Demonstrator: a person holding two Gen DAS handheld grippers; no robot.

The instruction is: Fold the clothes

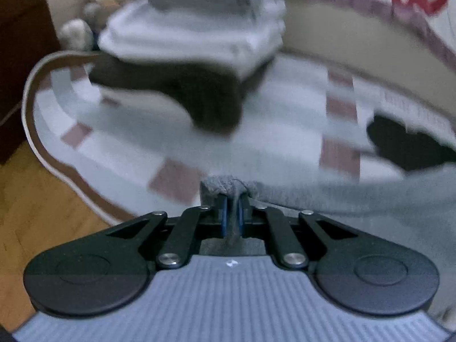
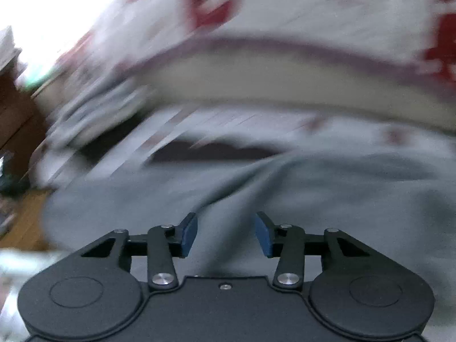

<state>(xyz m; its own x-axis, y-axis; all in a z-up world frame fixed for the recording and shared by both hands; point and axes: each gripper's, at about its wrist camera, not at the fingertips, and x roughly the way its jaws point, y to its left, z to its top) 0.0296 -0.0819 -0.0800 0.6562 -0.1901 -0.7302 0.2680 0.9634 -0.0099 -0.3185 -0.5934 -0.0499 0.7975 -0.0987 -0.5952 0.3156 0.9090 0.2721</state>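
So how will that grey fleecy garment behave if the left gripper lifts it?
The grey fleecy garment is likely floppy: it bunches into a tuft between the left gripper's closed fingers. It probably drapes and trails, since its folds sprawl loosely over the bed. The fuzzy nap suggests little slipping.

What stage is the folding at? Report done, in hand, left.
Done: a stack of folded clothes sits at the far end of the bed. In hand: the left gripper is shut on an edge of the grey garment; the right gripper is open above the same cloth, holding nothing. Left: the grey garment lies rumpled and unfolded, and a dark item beyond it still lies loose.
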